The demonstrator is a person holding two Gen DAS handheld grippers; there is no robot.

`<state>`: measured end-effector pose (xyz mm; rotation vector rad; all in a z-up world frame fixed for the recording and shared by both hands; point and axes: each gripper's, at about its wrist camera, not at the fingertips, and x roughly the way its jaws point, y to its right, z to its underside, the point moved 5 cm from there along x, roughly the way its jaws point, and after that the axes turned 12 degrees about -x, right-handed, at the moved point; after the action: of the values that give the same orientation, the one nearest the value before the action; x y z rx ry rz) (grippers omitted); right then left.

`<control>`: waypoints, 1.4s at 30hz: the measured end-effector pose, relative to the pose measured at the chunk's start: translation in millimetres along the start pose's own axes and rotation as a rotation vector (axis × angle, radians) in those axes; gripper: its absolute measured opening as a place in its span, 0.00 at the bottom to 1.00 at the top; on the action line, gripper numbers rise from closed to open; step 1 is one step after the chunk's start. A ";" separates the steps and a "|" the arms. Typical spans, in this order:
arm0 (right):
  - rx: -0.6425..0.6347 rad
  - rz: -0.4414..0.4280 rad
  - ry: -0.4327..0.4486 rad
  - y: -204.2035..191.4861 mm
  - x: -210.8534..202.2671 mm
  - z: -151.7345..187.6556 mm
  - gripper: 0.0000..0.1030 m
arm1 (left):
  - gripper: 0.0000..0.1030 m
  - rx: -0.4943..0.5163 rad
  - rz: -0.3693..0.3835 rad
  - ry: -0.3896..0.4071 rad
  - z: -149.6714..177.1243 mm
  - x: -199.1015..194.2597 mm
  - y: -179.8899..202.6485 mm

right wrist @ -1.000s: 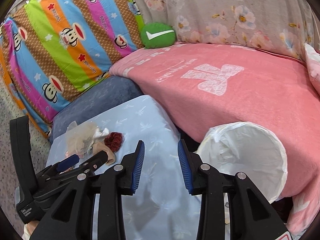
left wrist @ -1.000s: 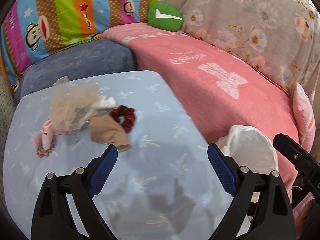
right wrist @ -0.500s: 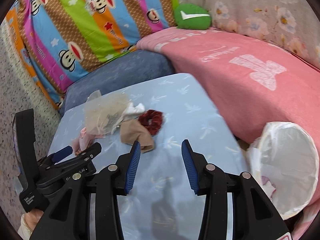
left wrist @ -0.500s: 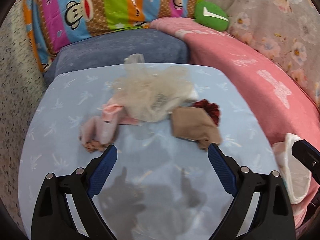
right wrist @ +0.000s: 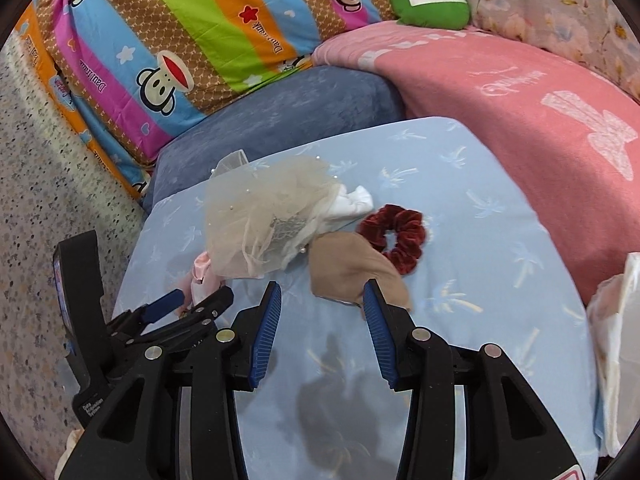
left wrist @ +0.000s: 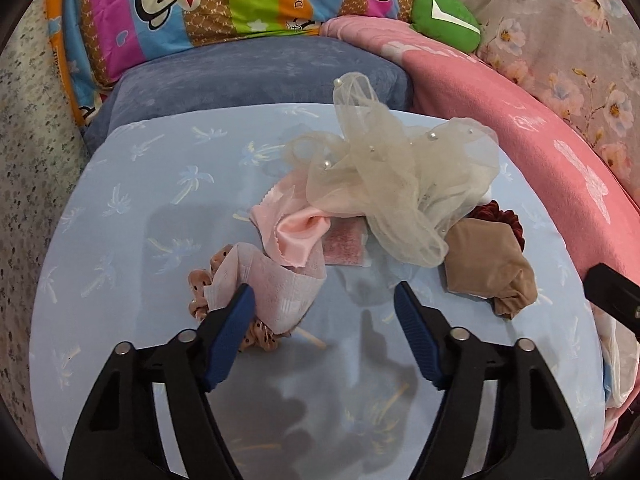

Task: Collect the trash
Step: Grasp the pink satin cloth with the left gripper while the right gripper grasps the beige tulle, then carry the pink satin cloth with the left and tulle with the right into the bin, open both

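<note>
On the light blue table the scraps lie in a loose row from left to right. At the far left is a dotted scrunchie with a pale pink cloth strip folded over it. The left gripper is the nearer one to these. Its jaws have just been closing and now stand half wide. The left finger touches or just overlaps the edge of the strip, but nothing is pressed between the pads. The strip's long axis seems to run across the jaws, so I judge a short push forward and to the left would bring it inside.

Farther on, a satin pink piece and a cream tulle bundle lie partly over one another and could be dragged along.

To the right, the tan stocking lies just beyond the right gripper, whose jaws are narrow and empty. The right fingertip overlaps its near edge. The red velvet scrunchie touches the stocking on its far right. The white bag waits at the right edge.
</note>
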<state>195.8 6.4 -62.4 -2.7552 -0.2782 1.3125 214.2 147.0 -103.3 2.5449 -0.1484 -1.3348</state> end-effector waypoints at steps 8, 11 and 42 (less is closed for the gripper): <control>-0.020 -0.036 -0.027 -20.9 34.4 -19.7 0.41 | 0.24 -0.058 0.074 -0.043 0.5 5.7 -13.5; -0.024 -0.063 -0.042 -30.6 47.1 -24.1 0.41 | 0.12 -0.082 0.104 -0.047 -2.0 2.5 -18.6; -0.056 -0.110 0.021 -47.0 14.7 -34.8 0.01 | 0.06 -0.118 0.188 0.006 -1.5 -50.0 -4.0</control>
<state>225.8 55.6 -44.7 -2.7529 -0.4655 1.2672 186.7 161.7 -63.9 2.3712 -0.2912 -1.2276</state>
